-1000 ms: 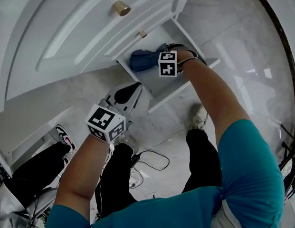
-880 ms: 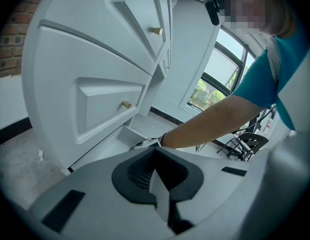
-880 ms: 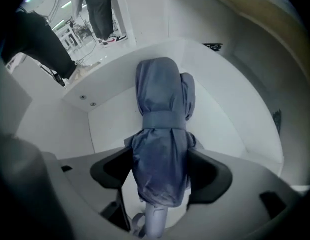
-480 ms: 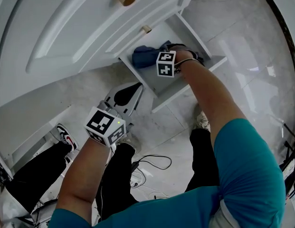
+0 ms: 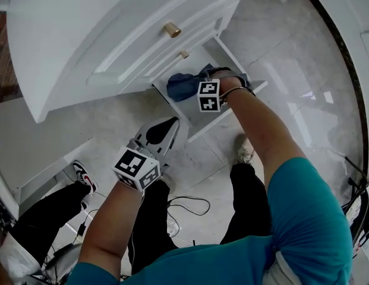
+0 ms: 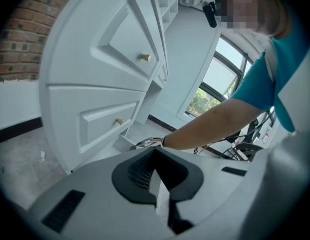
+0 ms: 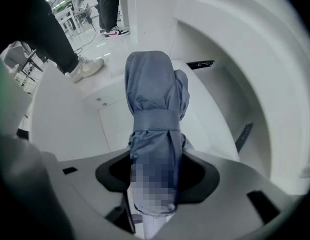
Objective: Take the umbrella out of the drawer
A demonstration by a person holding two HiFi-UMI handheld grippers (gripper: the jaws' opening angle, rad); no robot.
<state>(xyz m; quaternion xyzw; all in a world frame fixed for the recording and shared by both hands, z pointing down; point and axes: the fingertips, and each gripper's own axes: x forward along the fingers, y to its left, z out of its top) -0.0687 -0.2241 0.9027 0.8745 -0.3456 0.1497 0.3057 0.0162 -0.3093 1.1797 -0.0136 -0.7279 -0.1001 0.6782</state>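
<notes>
Blue fabric marks the target: a folded blue cloth umbrella (image 7: 155, 109), bound by a strap round its middle, lies in the open white drawer (image 5: 232, 108) at the foot of a white panelled cabinet (image 5: 83, 34) with brass knobs (image 5: 171, 29). The right gripper (image 7: 155, 184), reaching straight down into the drawer, has the umbrella's near end between its jaws, which are closing and already press on the cloth from both sides. Seen from the right gripper view, the umbrella's long axis runs straight out from the jaws across the pale drawer floor. From the head view it stretches leftward from that gripper toward the cabinet front, within the drawer's walls. Whether its far end touches the floor cannot be made out.

The left gripper (image 5: 166, 126) hangs well apart over the tiled floor in front of the drawer, jaws together on nothing, aimed toward the cabinet. The right hand is plainly the nearer and the only one engaged. Judged from this, the lift must go up and clear of the front rim, with the free end likely to trail and catch there.
</notes>
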